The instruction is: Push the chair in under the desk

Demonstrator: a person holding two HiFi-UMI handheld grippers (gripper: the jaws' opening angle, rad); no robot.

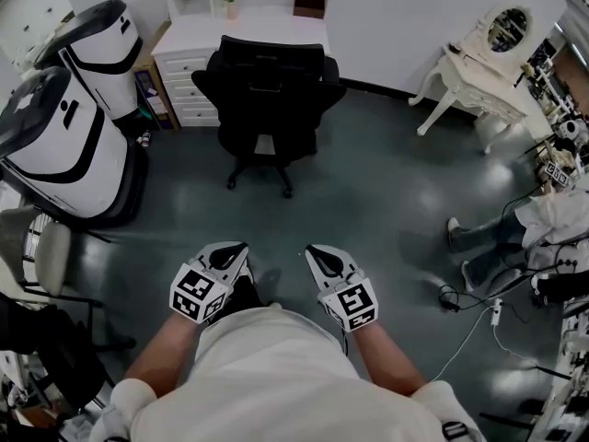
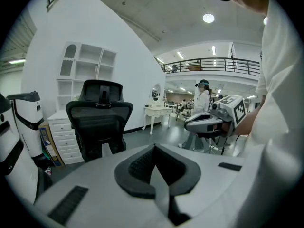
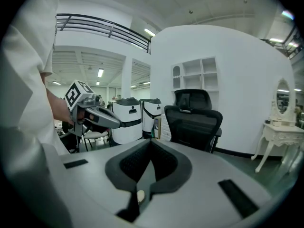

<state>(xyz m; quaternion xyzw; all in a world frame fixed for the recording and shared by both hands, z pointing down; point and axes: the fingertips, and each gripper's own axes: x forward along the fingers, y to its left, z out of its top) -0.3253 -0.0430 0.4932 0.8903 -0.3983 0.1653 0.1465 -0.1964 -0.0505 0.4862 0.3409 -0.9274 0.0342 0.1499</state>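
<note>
A black office chair (image 1: 267, 90) stands on the dark floor, its back towards me and its seat partly under the white desk (image 1: 248, 33) against the far wall. Both grippers are held low near my body, well short of the chair and touching nothing. My left gripper (image 1: 236, 249) is shut and empty; so is my right gripper (image 1: 317, 250). In the left gripper view the chair (image 2: 99, 118) stands ahead beyond the shut jaws (image 2: 153, 150), with the right gripper (image 2: 209, 120) alongside. In the right gripper view the chair (image 3: 192, 120) is ahead to the right and the left gripper (image 3: 102, 118) is on the left.
Two large white-and-black units (image 1: 64, 145) stand at the left beside the desk's drawers (image 1: 189, 86). A white dressing table with an oval mirror (image 1: 479, 72) is at the far right. A person (image 1: 552, 219) sits at the right edge, with cables (image 1: 469, 320) on the floor.
</note>
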